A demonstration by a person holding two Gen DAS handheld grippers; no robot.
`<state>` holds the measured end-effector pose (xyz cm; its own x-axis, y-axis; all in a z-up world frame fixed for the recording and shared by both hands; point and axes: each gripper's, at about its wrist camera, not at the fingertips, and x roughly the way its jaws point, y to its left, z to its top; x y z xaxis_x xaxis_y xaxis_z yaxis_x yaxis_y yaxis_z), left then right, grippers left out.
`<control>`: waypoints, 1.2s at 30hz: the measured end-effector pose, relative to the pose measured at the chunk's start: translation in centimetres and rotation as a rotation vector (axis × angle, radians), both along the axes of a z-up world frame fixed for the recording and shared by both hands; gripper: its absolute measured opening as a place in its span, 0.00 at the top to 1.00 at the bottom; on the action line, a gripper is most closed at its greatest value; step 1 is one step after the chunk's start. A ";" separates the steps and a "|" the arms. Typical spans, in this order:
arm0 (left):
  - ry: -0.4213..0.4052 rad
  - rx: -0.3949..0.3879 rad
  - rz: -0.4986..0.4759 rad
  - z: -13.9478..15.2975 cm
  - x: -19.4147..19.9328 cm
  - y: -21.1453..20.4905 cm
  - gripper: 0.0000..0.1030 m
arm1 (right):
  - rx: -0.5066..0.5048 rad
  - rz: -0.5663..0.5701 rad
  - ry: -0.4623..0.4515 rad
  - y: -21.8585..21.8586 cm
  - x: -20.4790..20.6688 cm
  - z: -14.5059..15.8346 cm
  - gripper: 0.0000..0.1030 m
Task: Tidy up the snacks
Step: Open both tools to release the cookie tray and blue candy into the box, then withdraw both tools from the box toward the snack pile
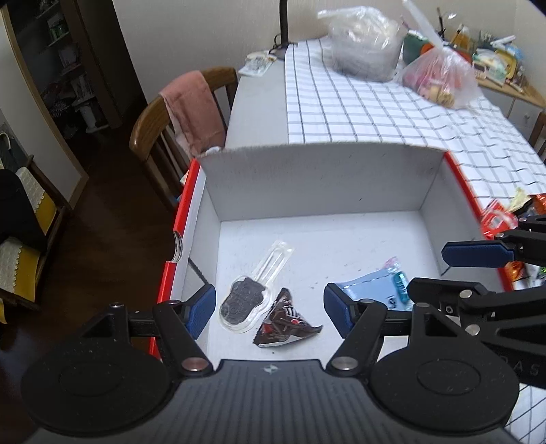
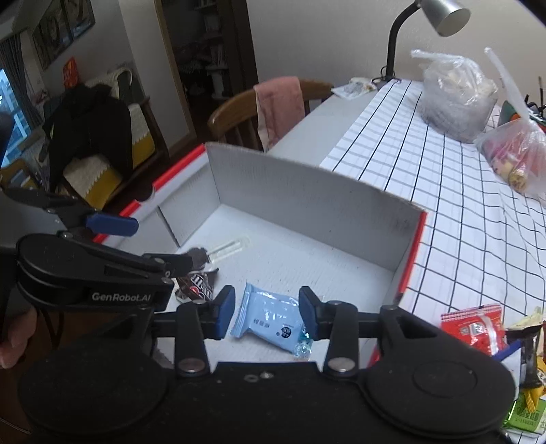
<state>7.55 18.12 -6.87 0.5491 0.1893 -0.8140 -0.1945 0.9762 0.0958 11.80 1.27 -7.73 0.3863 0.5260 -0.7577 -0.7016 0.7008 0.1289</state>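
Observation:
A white cardboard box (image 1: 317, 181) with red outer edges stands open on the table. On its floor lie a dark cookie pop in a clear wrapper (image 1: 244, 300), a brown M&M's packet (image 1: 285, 326) and a light blue snack packet (image 1: 377, 288). My left gripper (image 1: 269, 309) hovers open above the cookie pop and the brown packet, touching neither. My right gripper (image 2: 267, 307) is open over the blue packet (image 2: 269, 317), which rests on the box (image 2: 307, 201) floor between the fingers, and the pads stand apart from it.
Loose snack packets (image 2: 474, 328) are piled on the checked tablecloth (image 2: 460, 211) right of the box. Two filled plastic bags (image 1: 365, 44) (image 1: 440, 77) and a desk lamp (image 2: 443, 17) stand at the far end. A wooden chair with a pink towel (image 1: 191, 106) is at the left.

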 end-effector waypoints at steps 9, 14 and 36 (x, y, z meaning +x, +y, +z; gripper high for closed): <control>-0.088 -0.034 -0.018 2.8 -1.9 -1.6 0.30 | 0.074 -0.019 -0.046 -3.0 -1.8 2.8 0.42; -0.131 -0.048 -0.036 4.0 -2.8 -2.5 0.27 | 0.114 -0.035 -0.077 -5.0 -2.6 4.2 0.33; -0.276 -0.163 -0.158 6.4 -4.3 -11.1 0.20 | 0.215 -0.160 -0.125 -17.2 -4.2 5.6 0.03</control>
